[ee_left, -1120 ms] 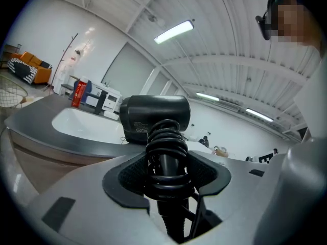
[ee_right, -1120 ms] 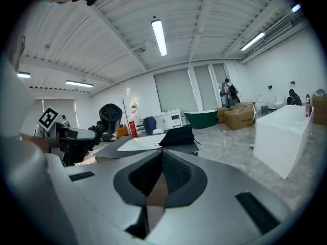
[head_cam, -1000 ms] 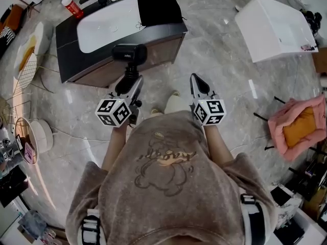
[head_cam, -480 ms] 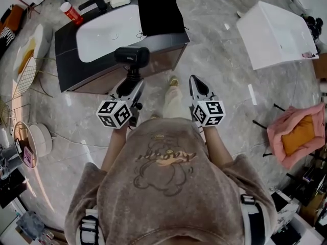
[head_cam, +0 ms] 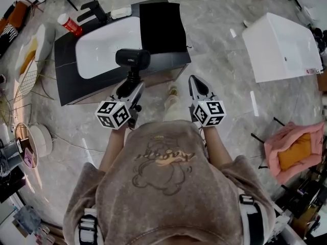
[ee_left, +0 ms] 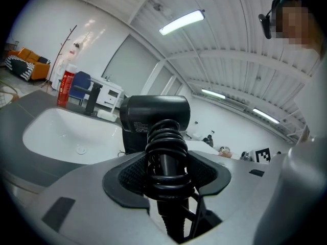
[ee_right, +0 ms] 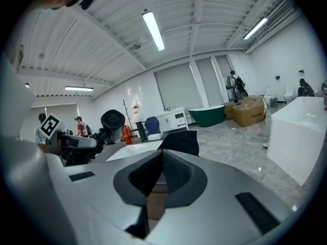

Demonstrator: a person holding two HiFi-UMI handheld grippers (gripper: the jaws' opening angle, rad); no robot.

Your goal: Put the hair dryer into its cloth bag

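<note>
— What can't you make out from your end?

— In the head view I can't see the lower handle of the hair dryer (head_cam: 132, 58), because the left gripper (head_cam: 129, 88) covers it. In the left gripper view the handle runs off the bottom edge. The print on its body is too small for me to read.

— And the cloth bag (head_cam: 162, 27)?

— I can't tell where its mouth is. In the left gripper view the dryer hides most of it. In the right gripper view the right gripper (ee_right: 162, 160) covers its lower edge.

— Anything at the edges?

— The pink cushion (head_cam: 294, 152) is clipped by the head view's right edge. The white box (ee_right: 301, 131) runs out of the right gripper view.
</note>
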